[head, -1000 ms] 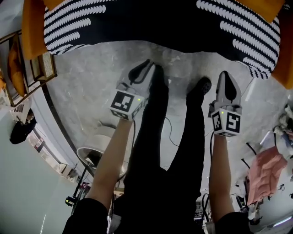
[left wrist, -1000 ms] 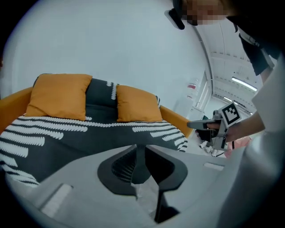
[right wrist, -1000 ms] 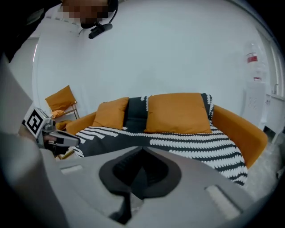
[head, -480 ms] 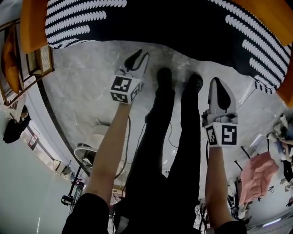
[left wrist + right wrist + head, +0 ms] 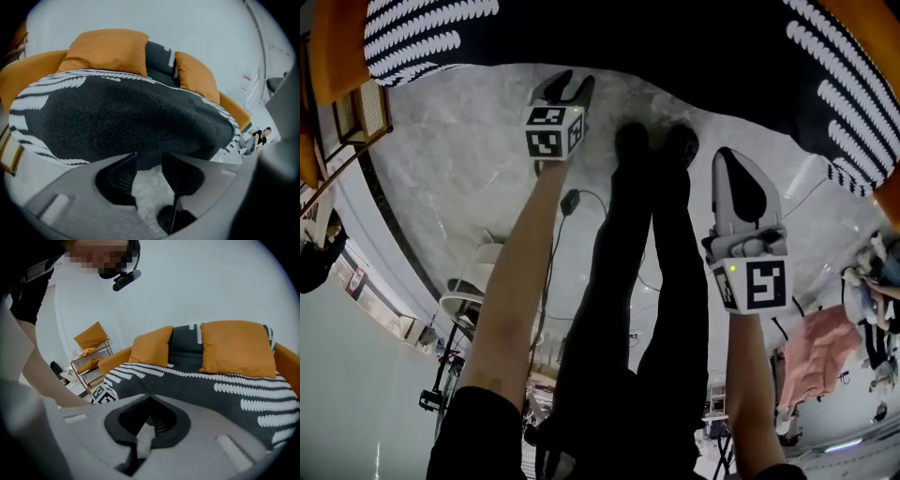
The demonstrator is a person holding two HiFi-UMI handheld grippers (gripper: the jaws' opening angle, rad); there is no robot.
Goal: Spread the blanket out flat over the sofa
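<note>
left tongs (image 5: 149,160): jaws just been opening, now wide, nothing between | right tongs (image 5: 149,398): jaws together, holding nothing

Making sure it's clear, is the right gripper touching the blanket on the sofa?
Apart. The head view shows bare marble floor between the right gripper and the blanket's hanging edge. Its fingers are shut on nothing.

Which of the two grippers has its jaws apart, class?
The left gripper: its jaws have just been opening and stand apart, with only floor showing between them. The right gripper differs: its jaws are shut together and hold nothing.
</note>
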